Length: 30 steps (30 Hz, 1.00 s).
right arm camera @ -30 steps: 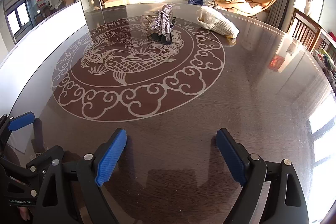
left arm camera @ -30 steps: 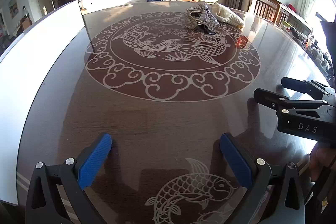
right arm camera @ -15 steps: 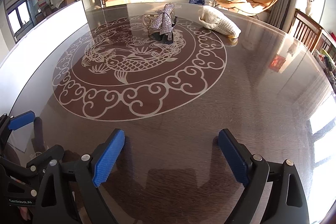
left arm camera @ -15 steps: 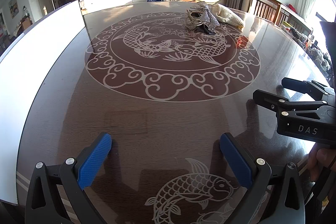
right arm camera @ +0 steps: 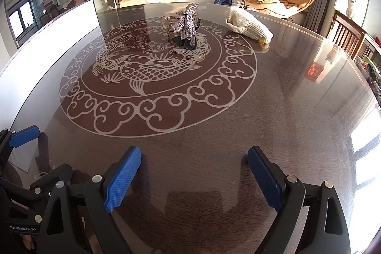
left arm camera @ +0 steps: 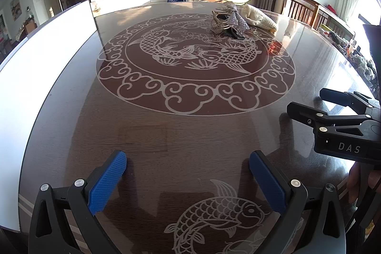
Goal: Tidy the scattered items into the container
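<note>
A glittery silver bow lies over a clear hair claw and a dark clip at the far middle of the round table; the pile also shows in the left wrist view. A cream knitted pouch lies on its side to their right, also in the left wrist view. My left gripper is open and empty above the near table edge. My right gripper is open and empty, beside the left one. The right gripper shows at the right of the left wrist view.
The dark glass-topped table bears a fish and cloud pattern. A white upright board stands along the left edge. Wooden chairs stand at the far right. A television and an orange armchair are beyond the table.
The right wrist view has crept slightly forward and to the left over the table. The left gripper has stayed still. Both stay open.
</note>
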Each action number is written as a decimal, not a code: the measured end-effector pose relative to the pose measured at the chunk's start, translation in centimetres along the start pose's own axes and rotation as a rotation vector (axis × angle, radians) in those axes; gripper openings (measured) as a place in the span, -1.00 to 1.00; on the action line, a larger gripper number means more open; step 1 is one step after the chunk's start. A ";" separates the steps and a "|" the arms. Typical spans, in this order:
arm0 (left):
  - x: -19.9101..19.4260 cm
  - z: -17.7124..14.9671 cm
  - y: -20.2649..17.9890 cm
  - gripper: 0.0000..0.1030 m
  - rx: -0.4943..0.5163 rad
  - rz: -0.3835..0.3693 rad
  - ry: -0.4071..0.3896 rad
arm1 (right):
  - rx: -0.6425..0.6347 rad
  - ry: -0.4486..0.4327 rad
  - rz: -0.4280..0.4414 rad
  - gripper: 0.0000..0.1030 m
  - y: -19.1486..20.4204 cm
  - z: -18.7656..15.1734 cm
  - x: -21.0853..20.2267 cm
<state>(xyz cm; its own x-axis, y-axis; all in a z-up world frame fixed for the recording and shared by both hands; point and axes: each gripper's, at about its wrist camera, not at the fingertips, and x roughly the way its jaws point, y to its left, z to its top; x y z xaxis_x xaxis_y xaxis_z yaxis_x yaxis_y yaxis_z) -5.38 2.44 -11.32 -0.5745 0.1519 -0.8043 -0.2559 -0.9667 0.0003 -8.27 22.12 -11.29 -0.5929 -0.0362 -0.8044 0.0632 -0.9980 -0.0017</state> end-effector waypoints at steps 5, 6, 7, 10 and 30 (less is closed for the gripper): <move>0.0 0.0 0.0 1.00 0.000 0.000 0.000 | -0.001 0.000 -0.001 0.78 0.0 0.0 0.0; 0.0 0.0 0.0 1.00 0.000 0.000 0.000 | 0.000 0.000 -0.001 0.78 0.0 0.0 0.0; 0.0 0.0 0.0 1.00 0.000 0.000 0.000 | 0.000 0.000 -0.001 0.78 0.0 0.0 0.0; 0.0 0.0 0.0 1.00 0.000 0.000 0.000 | -0.001 0.000 -0.001 0.78 0.0 0.0 0.0; -0.1 -0.1 -0.1 1.00 -0.003 0.003 -0.001 | 0.103 0.025 -0.079 0.80 -7.3 2.5 1.9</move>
<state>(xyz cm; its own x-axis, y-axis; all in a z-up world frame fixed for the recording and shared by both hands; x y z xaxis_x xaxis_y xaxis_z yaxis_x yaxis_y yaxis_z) -5.21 2.46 -11.33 -0.5758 0.1487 -0.8040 -0.2517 -0.9678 0.0013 -11.80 29.22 -11.31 -0.5725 0.0427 -0.8188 -0.0664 -0.9978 -0.0055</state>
